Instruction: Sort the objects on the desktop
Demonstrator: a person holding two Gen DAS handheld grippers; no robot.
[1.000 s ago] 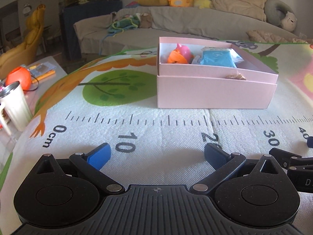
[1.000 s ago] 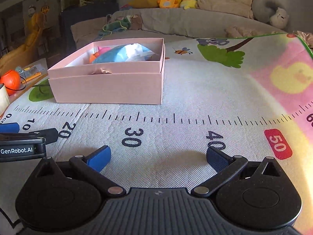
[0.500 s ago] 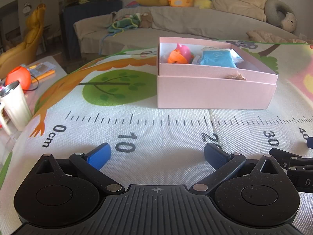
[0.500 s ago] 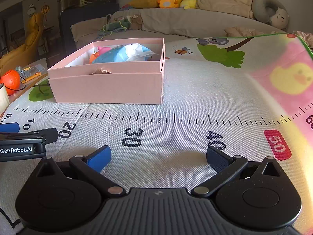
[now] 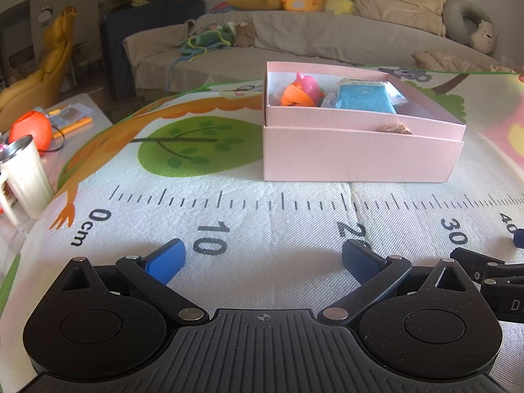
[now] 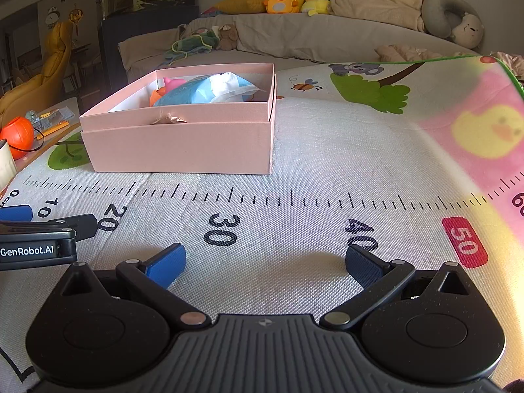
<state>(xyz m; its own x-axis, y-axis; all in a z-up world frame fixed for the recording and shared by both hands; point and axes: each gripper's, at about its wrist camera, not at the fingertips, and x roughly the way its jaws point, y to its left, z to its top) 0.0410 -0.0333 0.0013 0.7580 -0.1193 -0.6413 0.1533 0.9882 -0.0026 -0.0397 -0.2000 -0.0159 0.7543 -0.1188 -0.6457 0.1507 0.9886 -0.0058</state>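
A pink box [image 5: 357,155] stands on the printed mat, seated in its lid; it also shows in the right wrist view [image 6: 183,150]. Inside lie an orange and pink toy [image 5: 299,91], a blue packet [image 5: 363,100] and a small brown scrap [image 5: 394,128] at the front wall. My left gripper [image 5: 262,260] is open and empty, low over the mat near the 10 to 20 marks. My right gripper [image 6: 265,263] is open and empty near the 30 to 40 marks. Each gripper shows at the other view's edge.
A white metal cup [image 5: 24,177] and an orange ball [image 5: 31,129] sit on the side table at the left. A grey sofa [image 5: 327,39] with plush toys runs behind the mat. The mat's ruler print [image 6: 294,199] lies between the grippers and the box.
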